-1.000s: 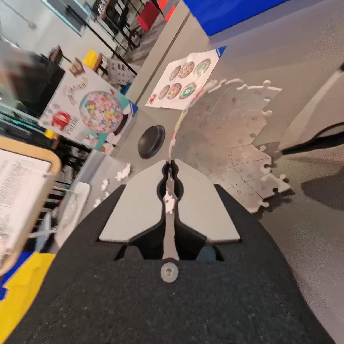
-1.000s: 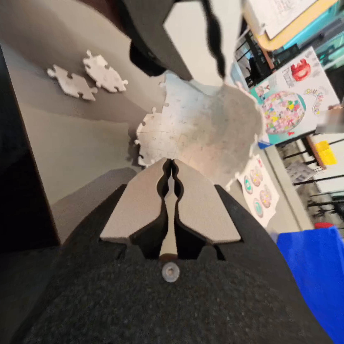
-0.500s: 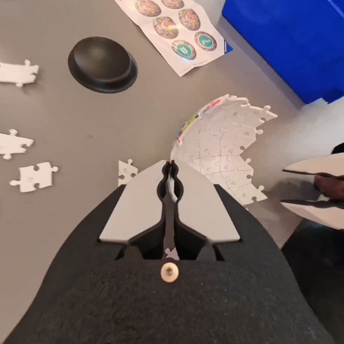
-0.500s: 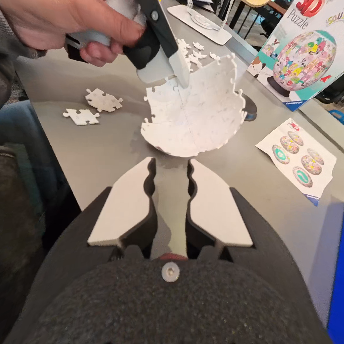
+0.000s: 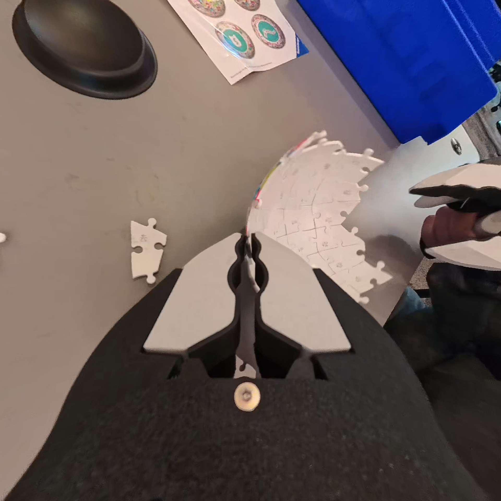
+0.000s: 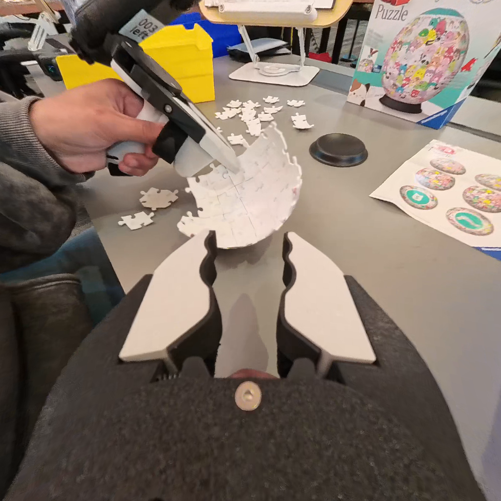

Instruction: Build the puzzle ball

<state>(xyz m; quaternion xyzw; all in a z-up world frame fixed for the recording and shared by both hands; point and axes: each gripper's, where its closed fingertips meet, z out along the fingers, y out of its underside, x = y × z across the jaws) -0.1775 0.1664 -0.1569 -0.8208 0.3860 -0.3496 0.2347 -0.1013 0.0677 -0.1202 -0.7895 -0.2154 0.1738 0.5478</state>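
Roughly half built, the puzzle shell (image 6: 244,200) rests on the counter (image 6: 379,271) pinched by the left gripper (image 5: 249,240), just ahead of the spread, empty right gripper (image 6: 249,241), loose pieces (image 6: 252,112) beyond it waiting.

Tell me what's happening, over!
Left gripper shut on half-built ball rim. Right gripper open, empty, near ball. Loose pieces waiting. Nothing blocking.

On the table (image 6: 379,271) the puzzle shell (image 6: 249,200) sits centrally; loose pieces (image 6: 254,111) lie behind it, the stand (image 6: 339,149) right of it, the sheet (image 6: 447,195) farther right.
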